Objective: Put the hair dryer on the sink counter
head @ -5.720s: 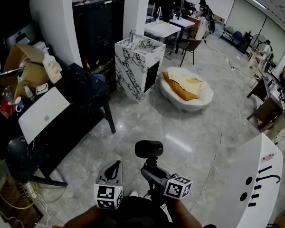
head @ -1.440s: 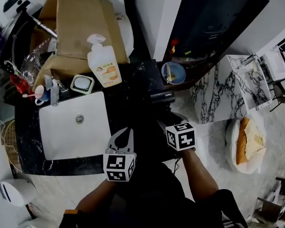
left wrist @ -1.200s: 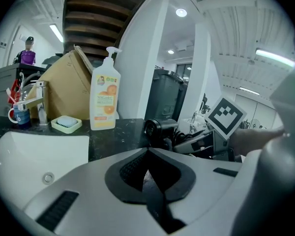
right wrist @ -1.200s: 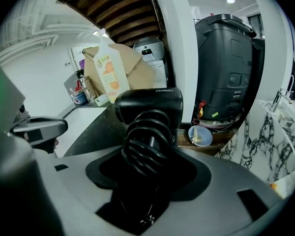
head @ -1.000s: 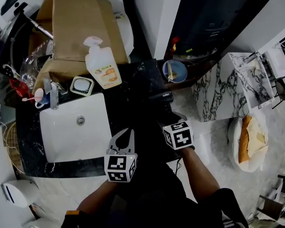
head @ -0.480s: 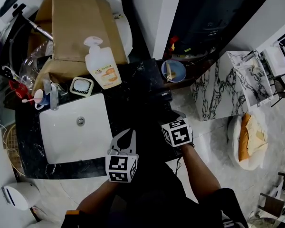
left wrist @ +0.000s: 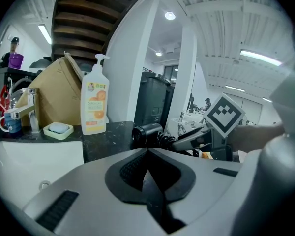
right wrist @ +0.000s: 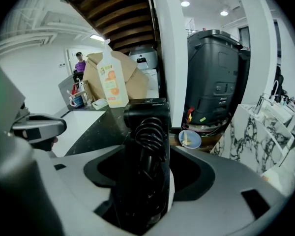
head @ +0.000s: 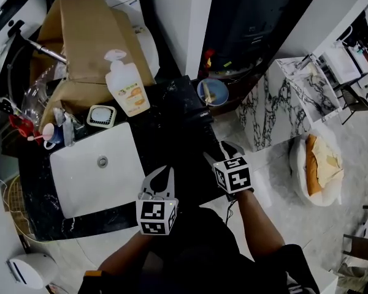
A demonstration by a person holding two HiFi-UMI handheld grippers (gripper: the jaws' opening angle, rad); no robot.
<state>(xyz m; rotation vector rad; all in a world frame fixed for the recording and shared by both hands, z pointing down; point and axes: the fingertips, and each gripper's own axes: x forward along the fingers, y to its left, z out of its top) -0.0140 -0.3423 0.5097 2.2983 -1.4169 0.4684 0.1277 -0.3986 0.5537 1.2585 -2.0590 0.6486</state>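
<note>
The black hair dryer lies on the dark marble sink counter, right of the white basin. Its handle, wrapped in coiled cord, stands between the jaws of my right gripper. In the right gripper view the hair dryer fills most of the gap, with a sliver of space beside it. Those jaws are opening. My left gripper hovers over the counter's near edge, shut and empty. From the left gripper view the hair dryer lies just beyond the closed jaw tips.
A soap bottle, a soap dish, a faucet and a mug crowd the back of the basin. A brown paper bag stands behind them. A blue bowl and a marble cabinet are to the right.
The right gripper's jaws have spread off the hair dryer's handle and the gripper has drawn back a little toward me. The left gripper stays put.
</note>
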